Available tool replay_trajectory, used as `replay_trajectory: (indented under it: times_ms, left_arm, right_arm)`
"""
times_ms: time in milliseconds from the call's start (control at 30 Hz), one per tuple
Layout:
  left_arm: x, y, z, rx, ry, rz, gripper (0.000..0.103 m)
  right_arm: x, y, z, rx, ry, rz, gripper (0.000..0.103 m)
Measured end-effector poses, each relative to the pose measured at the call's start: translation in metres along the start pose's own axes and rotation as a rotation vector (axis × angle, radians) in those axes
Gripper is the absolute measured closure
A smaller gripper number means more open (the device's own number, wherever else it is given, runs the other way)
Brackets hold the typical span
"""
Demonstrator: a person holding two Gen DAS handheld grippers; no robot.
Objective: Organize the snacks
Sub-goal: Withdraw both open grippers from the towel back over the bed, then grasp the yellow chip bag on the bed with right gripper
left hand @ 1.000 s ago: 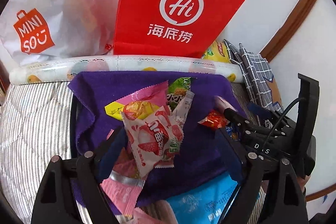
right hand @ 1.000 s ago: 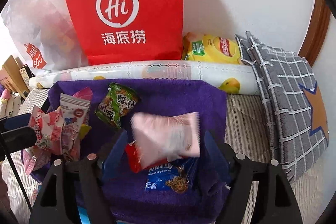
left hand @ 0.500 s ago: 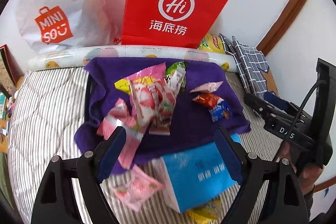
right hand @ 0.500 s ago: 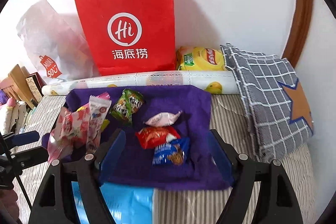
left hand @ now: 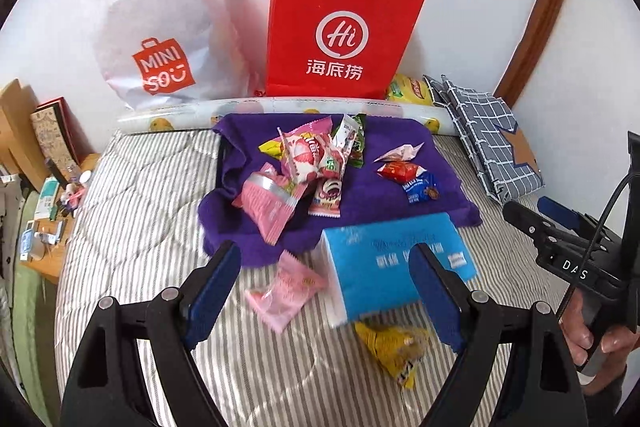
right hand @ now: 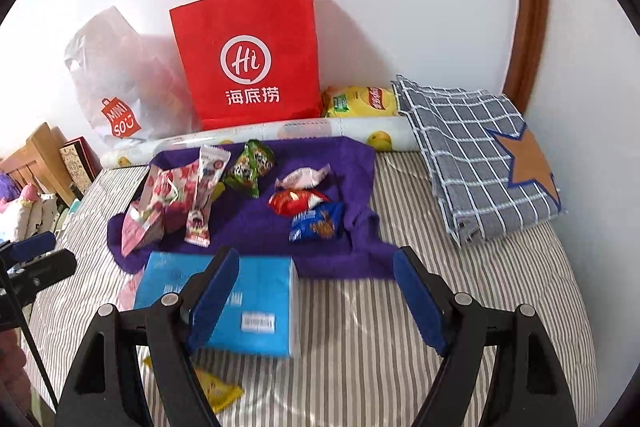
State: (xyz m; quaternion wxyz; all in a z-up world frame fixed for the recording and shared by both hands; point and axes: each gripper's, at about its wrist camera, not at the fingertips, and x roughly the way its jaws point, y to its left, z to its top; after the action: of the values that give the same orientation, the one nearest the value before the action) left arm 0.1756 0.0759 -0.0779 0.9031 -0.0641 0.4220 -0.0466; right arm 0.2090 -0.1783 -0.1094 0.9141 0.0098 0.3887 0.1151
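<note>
Purple cloth (left hand: 420, 155) on the striped bedding (left hand: 140, 211) carries most of the snacks — a pink-wrapped heap (left hand: 304, 163) on its left part, a red packet (left hand: 400, 171) and blue packet (left hand: 420, 189) on its right. Just off the cloth's near edge lie a blue tissue pack (left hand: 396, 267), a pink packet (left hand: 286, 287) and a yellow packet (left hand: 394, 347). Left gripper (left hand: 324, 291) and right gripper (right hand: 316, 299) both hang above that near edge — jaws apart, nothing between them.

We find the blue tissue pack (right hand: 256, 307) partly hidden behind the right gripper's finger (right hand: 212, 301); the yellow snack packet (right hand: 218, 391) beneath is blurred, its print unreadable.
</note>
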Motion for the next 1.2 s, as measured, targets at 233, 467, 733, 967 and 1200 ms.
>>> replay_trajectory:
  times_ms: [233, 467, 733, 967, 1200]
  left_arm:
    - [-0.017, 0.014, -0.024, -0.034, 0.009, 0.032, 0.018]
    - [-0.023, 0.042, -0.045, -0.098, 0.034, 0.069, 0.018]
    - [-0.030, 0.062, -0.058, -0.128, 0.038, 0.080, 0.018]
    - [-0.016, 0.075, -0.076, -0.134, 0.068, 0.107, 0.018]
    - [0.002, 0.085, -0.094, -0.146, 0.113, 0.105, 0.018]
  right_arm:
    - [-0.014, 0.014, -0.029, -0.018, 0.032, 0.028, 0.024]
    - [-0.016, 0.040, -0.054, -0.063, 0.051, 0.068, 0.024]
    - [-0.004, 0.076, -0.074, -0.148, 0.108, 0.139, 0.024]
    - [0.024, 0.099, -0.094, -0.195, 0.154, 0.167, 0.024]
    - [0.053, 0.105, -0.110, -0.203, 0.169, 0.163, 0.025]
